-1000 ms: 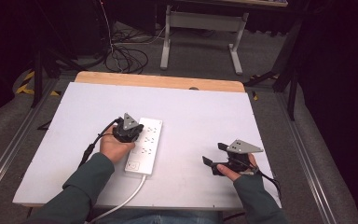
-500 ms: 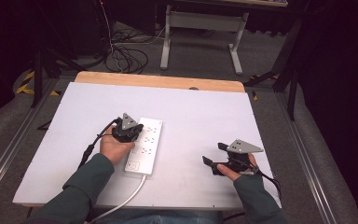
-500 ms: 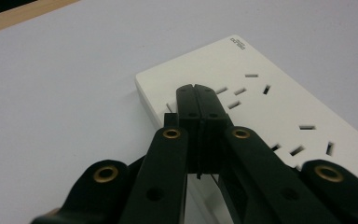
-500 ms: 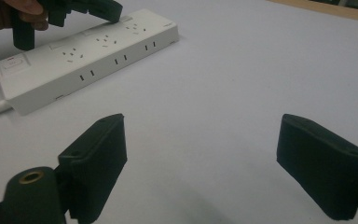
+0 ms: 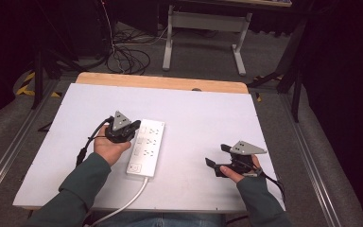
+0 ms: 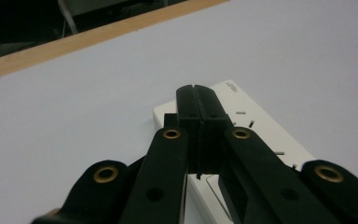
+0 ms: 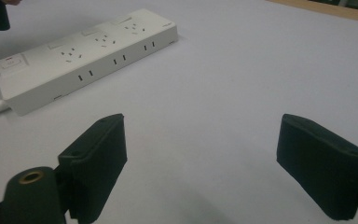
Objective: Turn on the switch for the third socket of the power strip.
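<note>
A white power strip [image 5: 146, 147] lies lengthwise on the white table top [image 5: 203, 113], its white cord [image 5: 123, 206] running off the near edge. My left gripper [image 5: 134, 126] is shut with nothing between its jaws, its tip resting at the strip's left edge near the far end. In the left gripper view the closed jaws [image 6: 196, 100] sit over the strip [image 6: 261, 128]. My right gripper [image 5: 216, 156] is open and empty, low over bare table to the right of the strip. In the right gripper view [image 7: 200, 163] the strip [image 7: 84, 56] lies ahead to the left.
The table's far edge is a wooden strip [image 5: 160, 82]. Behind it on the floor are cables [image 5: 127, 59] and a metal stand [image 5: 203, 28]. Metal rails [image 5: 9, 151] run along both sides of the table.
</note>
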{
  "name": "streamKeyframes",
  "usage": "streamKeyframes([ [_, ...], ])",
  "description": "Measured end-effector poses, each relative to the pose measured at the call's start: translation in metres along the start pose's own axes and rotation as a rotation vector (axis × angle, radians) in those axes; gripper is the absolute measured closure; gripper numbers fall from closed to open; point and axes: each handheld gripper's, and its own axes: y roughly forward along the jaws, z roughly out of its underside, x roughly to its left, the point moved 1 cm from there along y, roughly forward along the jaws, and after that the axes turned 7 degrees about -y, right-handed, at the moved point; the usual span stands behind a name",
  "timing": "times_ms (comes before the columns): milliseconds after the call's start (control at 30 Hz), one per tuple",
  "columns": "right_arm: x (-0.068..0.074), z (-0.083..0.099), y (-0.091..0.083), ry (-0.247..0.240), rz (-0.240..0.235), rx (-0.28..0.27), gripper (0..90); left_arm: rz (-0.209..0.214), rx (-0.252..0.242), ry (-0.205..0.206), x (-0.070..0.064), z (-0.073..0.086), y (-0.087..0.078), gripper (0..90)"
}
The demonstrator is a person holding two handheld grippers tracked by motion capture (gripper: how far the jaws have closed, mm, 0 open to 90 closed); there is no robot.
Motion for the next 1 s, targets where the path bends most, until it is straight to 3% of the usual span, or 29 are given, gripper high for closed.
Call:
streamKeyframes([
  [533,0.0,0.0,0.0,-0.002,0.007,0.004,16.3,-0.027,-0.073,-0.029,0.014,-0.003,-0.042,90.0],
  [1000,-0.001,0.0,0.0,-0.003,0.009,0.007,16.5,-0.022,-0.12,-0.077,0.025,0.001,-0.077,90.0],
])
